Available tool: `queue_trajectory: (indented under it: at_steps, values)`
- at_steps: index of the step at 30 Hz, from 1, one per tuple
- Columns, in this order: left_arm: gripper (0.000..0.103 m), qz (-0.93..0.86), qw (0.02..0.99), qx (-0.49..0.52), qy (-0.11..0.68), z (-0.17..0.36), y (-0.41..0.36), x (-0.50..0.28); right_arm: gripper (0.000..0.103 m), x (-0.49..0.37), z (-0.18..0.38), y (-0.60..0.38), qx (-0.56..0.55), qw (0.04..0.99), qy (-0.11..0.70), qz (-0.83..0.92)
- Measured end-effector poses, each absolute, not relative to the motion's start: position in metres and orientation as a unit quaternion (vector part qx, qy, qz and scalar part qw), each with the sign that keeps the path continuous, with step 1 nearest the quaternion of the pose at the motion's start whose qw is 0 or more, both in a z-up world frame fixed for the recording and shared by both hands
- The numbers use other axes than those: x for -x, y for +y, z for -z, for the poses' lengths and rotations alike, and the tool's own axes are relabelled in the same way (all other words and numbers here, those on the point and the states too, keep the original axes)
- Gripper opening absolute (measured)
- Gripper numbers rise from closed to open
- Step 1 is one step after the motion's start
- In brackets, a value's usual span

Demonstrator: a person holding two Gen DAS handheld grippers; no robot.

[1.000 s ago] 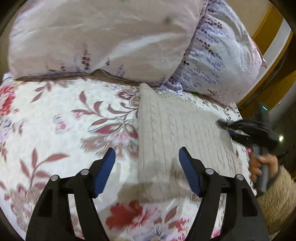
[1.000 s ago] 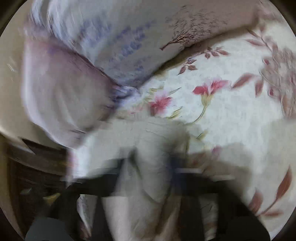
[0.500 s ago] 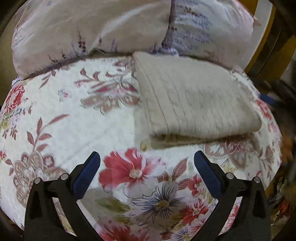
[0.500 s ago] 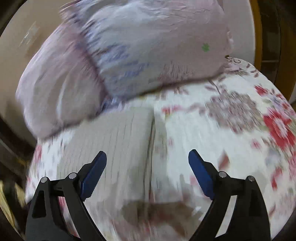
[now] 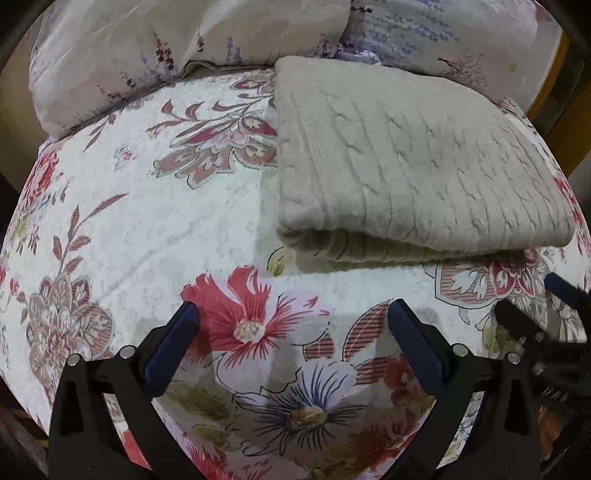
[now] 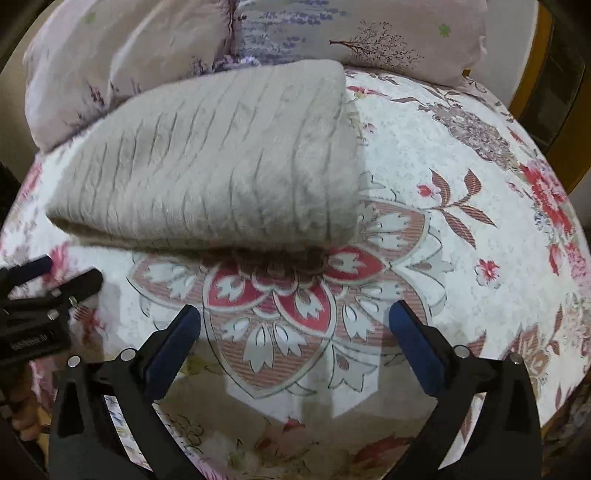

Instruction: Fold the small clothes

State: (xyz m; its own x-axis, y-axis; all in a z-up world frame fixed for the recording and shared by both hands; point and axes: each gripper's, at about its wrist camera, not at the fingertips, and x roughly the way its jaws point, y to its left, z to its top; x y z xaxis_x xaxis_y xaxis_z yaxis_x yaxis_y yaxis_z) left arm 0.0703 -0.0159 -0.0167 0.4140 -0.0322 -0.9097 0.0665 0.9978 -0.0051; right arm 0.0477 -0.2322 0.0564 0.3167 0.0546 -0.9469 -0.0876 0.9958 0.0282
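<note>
A folded beige cable-knit sweater [image 5: 406, 162] lies flat on the floral bedspread [image 5: 147, 221], its folded edge facing me. In the right wrist view the sweater [image 6: 221, 166] lies at the upper left. My left gripper [image 5: 291, 325] is open and empty, a short way in front of the sweater's near edge. My right gripper [image 6: 295, 321] is open and empty, also in front of the sweater, over a red flower print. Each gripper shows at the edge of the other's view: the right one [image 5: 546, 314] and the left one [image 6: 48, 280].
Two pale floral pillows [image 5: 166, 40] [image 5: 443, 33] lie behind the sweater at the head of the bed. A yellow wooden frame [image 6: 535, 74] stands at the right. The bed's near edge curves below the grippers.
Both grippers have pulled back off the sweater toward the bed's near edge. The right gripper, which was over the cloth a second ago, now stands open and empty; the sweater lies folded.
</note>
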Motion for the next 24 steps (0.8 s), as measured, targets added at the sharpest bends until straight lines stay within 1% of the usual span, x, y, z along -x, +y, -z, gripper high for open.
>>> queue_trajectory:
  at_steps: [6, 24]
  values:
    - [0.101, 0.028, 0.828, -0.018, 0.559, 0.0175, -0.0142, -0.0742, 0.102, -0.0458, -0.0566, -0.2325, 0.007, 0.809, 0.587, -0.033]
    - [0.101, 0.028, 0.84, -0.02, 0.541, 0.0157, -0.0148, -0.0672, 0.102, -0.0405, -0.0579, -0.2292, 0.001, 0.811, 0.585, -0.012]
